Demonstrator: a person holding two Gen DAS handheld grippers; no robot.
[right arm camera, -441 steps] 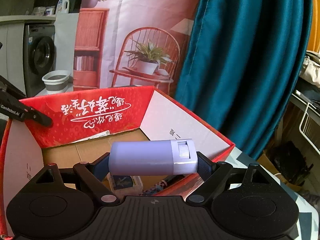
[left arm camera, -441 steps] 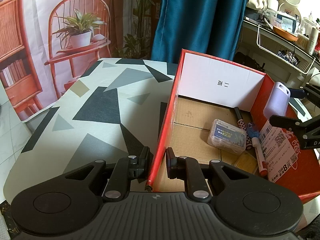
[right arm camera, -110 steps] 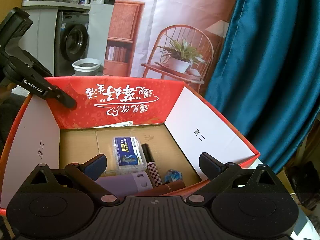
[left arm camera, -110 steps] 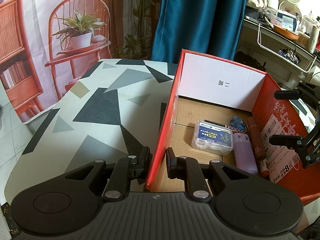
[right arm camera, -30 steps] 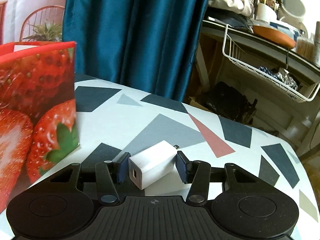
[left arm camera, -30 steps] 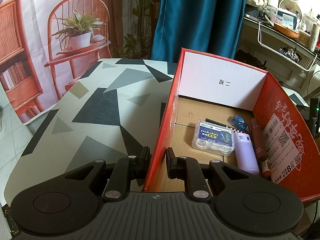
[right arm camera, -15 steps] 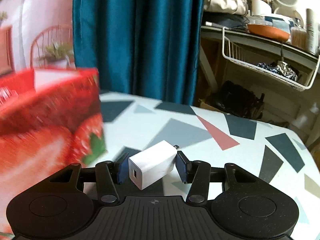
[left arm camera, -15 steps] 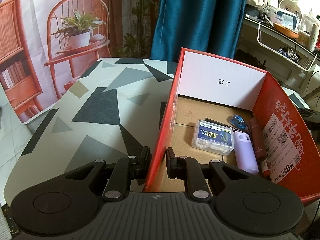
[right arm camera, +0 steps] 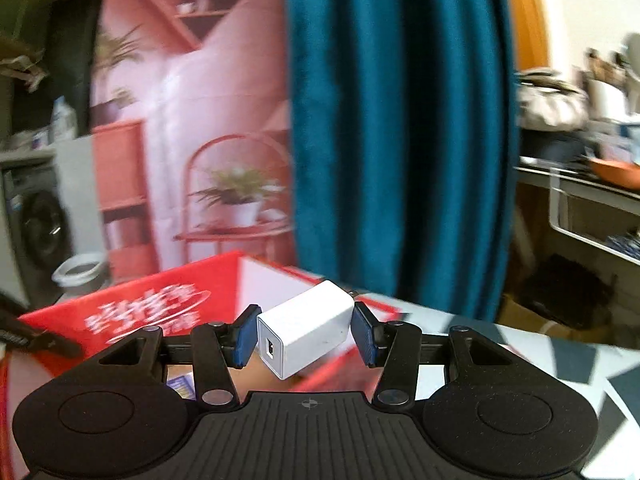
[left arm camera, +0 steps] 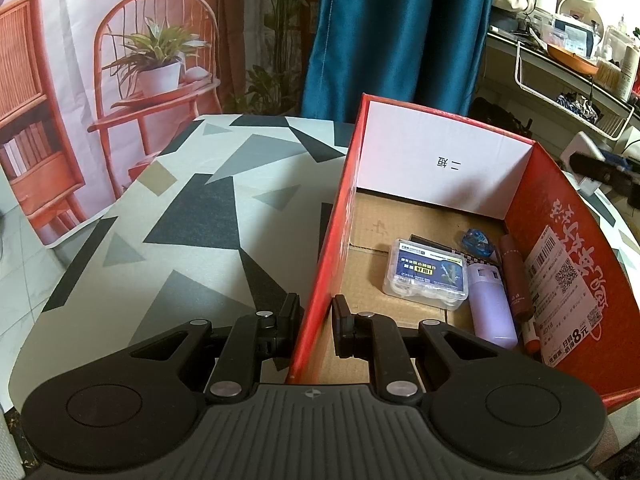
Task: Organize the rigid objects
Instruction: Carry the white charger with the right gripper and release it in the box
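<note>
Geometric grey-and-black cloth covers our table (left arm camera: 168, 216), backed by a teal curtain (left arm camera: 400, 40). Our left gripper (left arm camera: 316, 326) pinches the red cardboard box (left arm camera: 332, 216) wall. Our right gripper (right arm camera: 305, 330) clamps a smooth white charger cube (right arm camera: 306, 328), tilted, above the box.

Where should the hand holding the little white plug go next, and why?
Probably forward and down over the red box. The right gripper is shut on the white charger, held in the air just short of the rim, while the left gripper pinches the box wall steady.
</note>
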